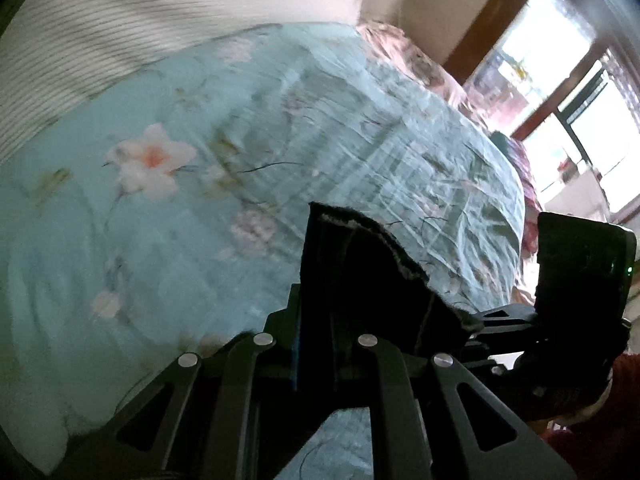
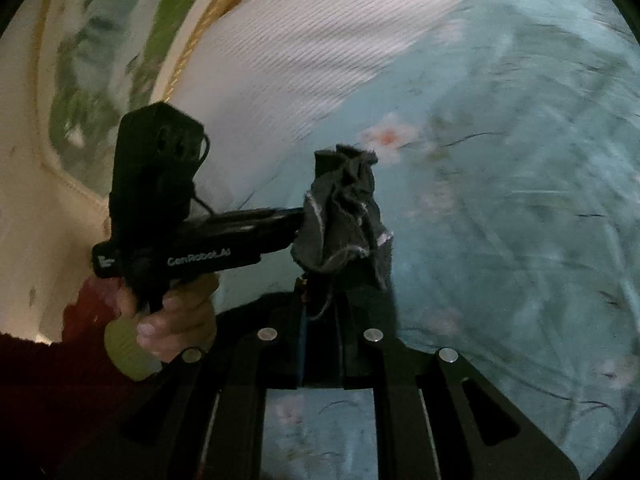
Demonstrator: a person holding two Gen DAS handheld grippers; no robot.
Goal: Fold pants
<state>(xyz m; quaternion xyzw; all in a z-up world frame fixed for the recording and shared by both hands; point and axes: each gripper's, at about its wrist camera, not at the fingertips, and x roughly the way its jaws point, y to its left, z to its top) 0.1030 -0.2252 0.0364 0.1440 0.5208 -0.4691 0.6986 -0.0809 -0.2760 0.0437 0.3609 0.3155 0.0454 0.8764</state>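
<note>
The pants [image 1: 372, 280] are dark cloth with a frayed pale hem, lifted above the bed. In the left wrist view my left gripper [image 1: 320, 216] is shut on one edge of them, and the cloth drapes over its fingers. The right gripper [image 1: 492, 320] comes in from the right and meets the same cloth. In the right wrist view my right gripper [image 2: 325, 164] is shut on a bunched grey wad of the pants [image 2: 344, 216]. The left gripper [image 2: 300, 216], held by a hand [image 2: 176, 320], pinches the wad from the left side. Both fingertip pairs are mostly hidden by cloth.
A light blue floral bedsheet [image 1: 180, 200] covers the bed below. A white ribbed cover [image 2: 304, 48] lies at its far side. Pink patterned bedding [image 1: 404, 48] and a bright window [image 1: 560, 92] are beyond. A framed picture [image 2: 104, 40] hangs on the wall. A dark red sleeve [image 2: 48, 380] is at lower left.
</note>
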